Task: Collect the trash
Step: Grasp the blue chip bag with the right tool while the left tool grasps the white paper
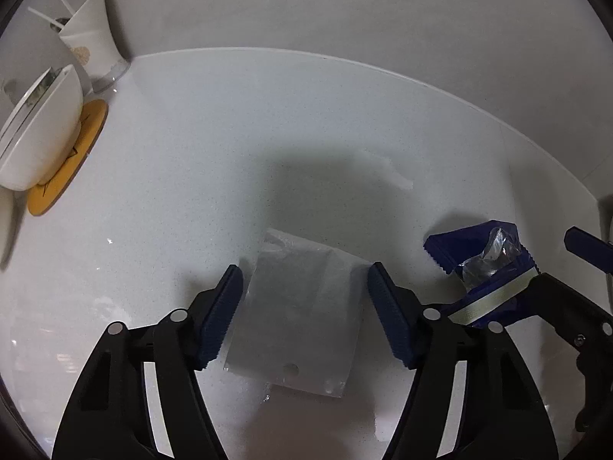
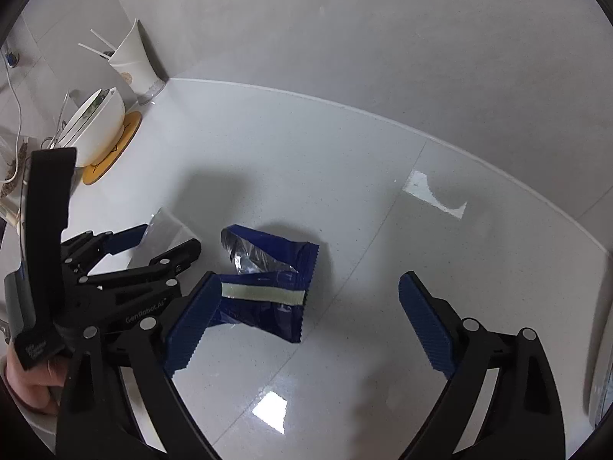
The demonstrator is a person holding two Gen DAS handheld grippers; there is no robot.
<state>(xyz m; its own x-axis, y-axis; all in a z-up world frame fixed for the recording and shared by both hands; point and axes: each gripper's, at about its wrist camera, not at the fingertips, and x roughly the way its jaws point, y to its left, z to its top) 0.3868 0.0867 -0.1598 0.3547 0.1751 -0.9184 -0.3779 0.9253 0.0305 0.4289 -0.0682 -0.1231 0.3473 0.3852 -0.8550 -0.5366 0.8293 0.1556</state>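
The left gripper (image 1: 304, 306) points steeply down at the white counter (image 1: 268, 134), its blue ribbed pads spread to either side of a clear plastic bag (image 1: 299, 318) that lies flat on the surface. The pads stand just beside the bag's long edges; whether they touch it cannot be told, and the bag is not pinched. The right gripper (image 2: 306, 318) hangs to the right, jaws spread wide. Its left pad sits at the left edge of a torn dark-blue wrapper (image 2: 268, 283), silver foil showing inside and a pale strip across its front; the right pad stands well apart from it, over bare counter. The wrapper lies crumpled on the surface, just right of the clear bag. A hand (image 2: 30, 387) grips the left tool's handle at the near left.

Far to the left, a white bowl (image 1: 42, 130) sits on a yellow coaster (image 1: 72, 157). Behind it, in the corner against the grey wall (image 1: 345, 11), stands a white paper cup (image 1: 94, 34) with white sticks leaning out of it.
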